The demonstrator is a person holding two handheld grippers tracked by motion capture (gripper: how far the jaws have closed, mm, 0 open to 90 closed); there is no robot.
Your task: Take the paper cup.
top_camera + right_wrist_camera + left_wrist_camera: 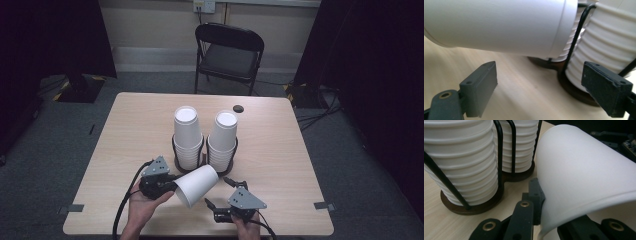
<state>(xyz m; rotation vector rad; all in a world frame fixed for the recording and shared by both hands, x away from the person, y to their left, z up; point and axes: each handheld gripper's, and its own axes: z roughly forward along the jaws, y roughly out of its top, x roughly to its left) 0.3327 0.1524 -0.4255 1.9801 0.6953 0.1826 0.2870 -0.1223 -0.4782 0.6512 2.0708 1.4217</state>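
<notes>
One white paper cup [196,185], tipped sideways before the black wire cup rack [204,159], is clamped by the left tongs [172,187]; the right tongs [220,192] gape empty.

A pale wooden table [135,150] is carrying a dark two-ring cup holder [176,161] near its middle, its two cup stacks [187,137] standing upright, and a small dark disc [238,108] is lying toward the far edge.

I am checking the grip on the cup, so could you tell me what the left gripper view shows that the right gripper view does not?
Left gripper view alone: the left gripper shut on the cup's rim, one jaw outside the wall, one inside. Right gripper view alone: the right gripper with open jaws and nothing between them, below the cup. Both: the cup lying sideways above the table, and the two stacks in the black holder.
</notes>
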